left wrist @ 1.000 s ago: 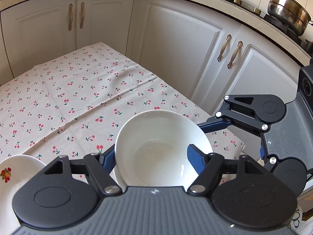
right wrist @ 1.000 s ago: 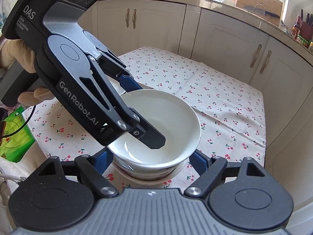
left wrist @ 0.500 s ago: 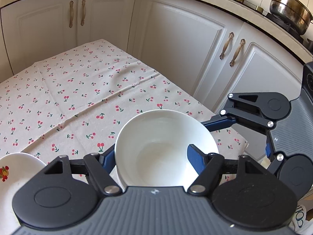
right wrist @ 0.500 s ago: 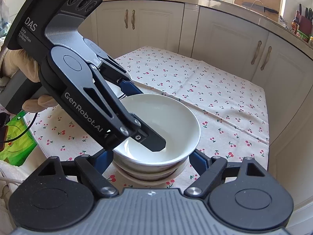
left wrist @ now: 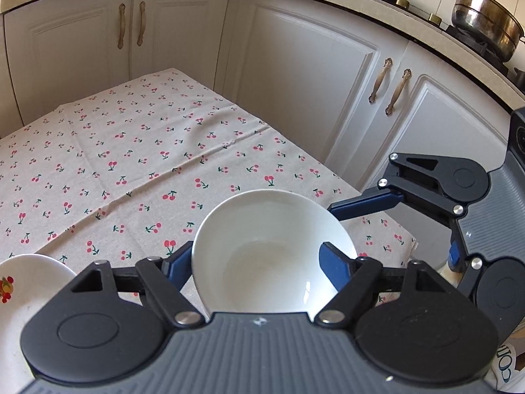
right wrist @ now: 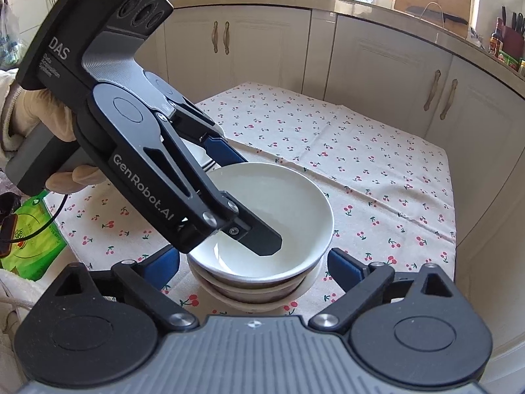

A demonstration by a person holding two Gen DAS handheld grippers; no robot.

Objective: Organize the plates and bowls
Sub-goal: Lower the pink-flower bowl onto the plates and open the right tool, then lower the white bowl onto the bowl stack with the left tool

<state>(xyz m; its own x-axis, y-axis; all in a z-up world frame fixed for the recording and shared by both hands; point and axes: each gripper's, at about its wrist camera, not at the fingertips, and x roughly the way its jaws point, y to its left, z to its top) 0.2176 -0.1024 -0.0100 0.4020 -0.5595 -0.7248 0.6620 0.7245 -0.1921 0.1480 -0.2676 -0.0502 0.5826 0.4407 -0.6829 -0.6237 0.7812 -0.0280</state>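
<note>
Bowl (right wrist: 272,216) pinched at rim by left tongs (right wrist: 242,197), atop stack (right wrist: 252,292).
Right tongs (right wrist: 252,262) wide open, empty, flanking stack; risks slipping, chipping if released off-centre.

The left tongs (right wrist: 244,197) hide part of the white bowl (right wrist: 279,203); the stack beneath (right wrist: 249,295) shows only rims, perhaps two pieces.

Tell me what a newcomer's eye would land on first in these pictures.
First, the white bowl atop a stack of bowls at the near edge of the cherry-print tablecloth, with the left gripper clamped over its rim, one finger inside. The right gripper stands open, straddling the stack. A fruit-print plate sits at the left.
</note>
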